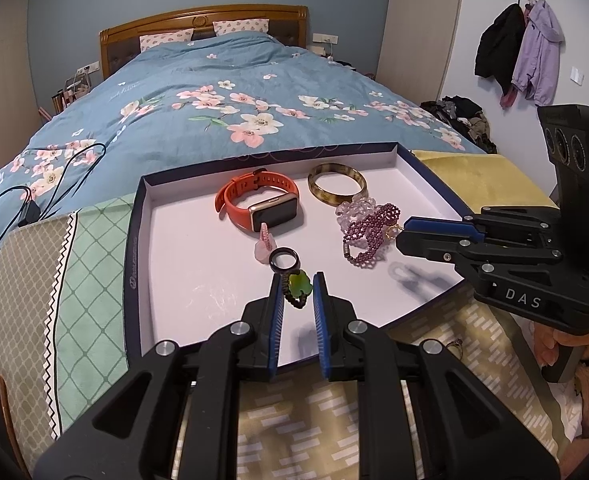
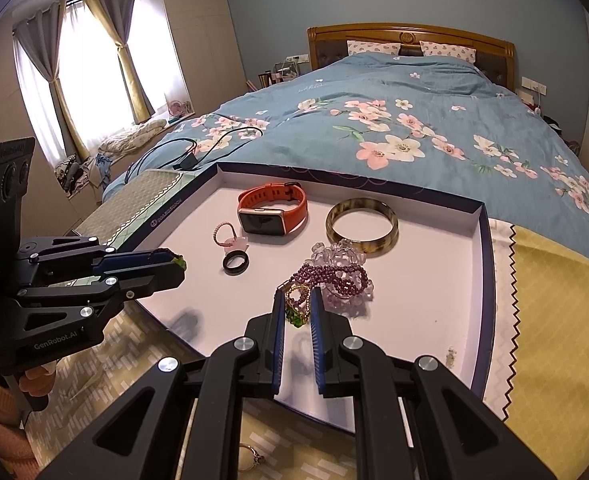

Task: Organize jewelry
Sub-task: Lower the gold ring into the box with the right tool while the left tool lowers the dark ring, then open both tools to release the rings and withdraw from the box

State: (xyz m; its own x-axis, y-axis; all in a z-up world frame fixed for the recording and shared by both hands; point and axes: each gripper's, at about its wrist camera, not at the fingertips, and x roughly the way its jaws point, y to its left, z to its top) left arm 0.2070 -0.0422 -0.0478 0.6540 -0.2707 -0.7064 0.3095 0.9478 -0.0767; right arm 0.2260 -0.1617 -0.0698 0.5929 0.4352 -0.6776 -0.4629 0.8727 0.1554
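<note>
Left gripper [image 1: 298, 286] pinches green pendant [image 1: 299, 285] (over tray [image 1: 174, 264]).

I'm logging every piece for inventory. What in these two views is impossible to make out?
- Green charm, left wrist view: its cord is partly hidden between the left claw fingers.
- Ring outside the tray, right wrist view: half hidden by the right claw body.
- Speck in the tray: too small to identify.
</note>
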